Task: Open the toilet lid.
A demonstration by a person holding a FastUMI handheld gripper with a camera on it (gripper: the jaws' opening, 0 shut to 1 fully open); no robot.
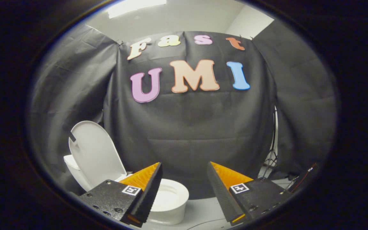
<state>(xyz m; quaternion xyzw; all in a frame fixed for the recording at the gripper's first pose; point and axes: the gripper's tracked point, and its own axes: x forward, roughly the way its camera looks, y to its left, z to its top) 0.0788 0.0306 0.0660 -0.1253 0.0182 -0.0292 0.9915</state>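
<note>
Gripper view: fisheye camera mounted on the claw (pixel 184 191), looking forward along its two parted fingers toward the far black cloth wall (pixel 190 134). The vantage is raised, the toilet (pixel 168 201) lying near, low and left, lid (pixel 96 153) upright.

The claw (pixel 184 188) stood open, its two fingers spread well apart with a wide gap between them and nothing held in it. The left finger (pixel 145 188) reached toward 1 o'clock, the right finger (pixel 224 191) toward 11 o'clock, their tips leaning inward. Both ridged inner faces lay bare, touching nothing.
</note>
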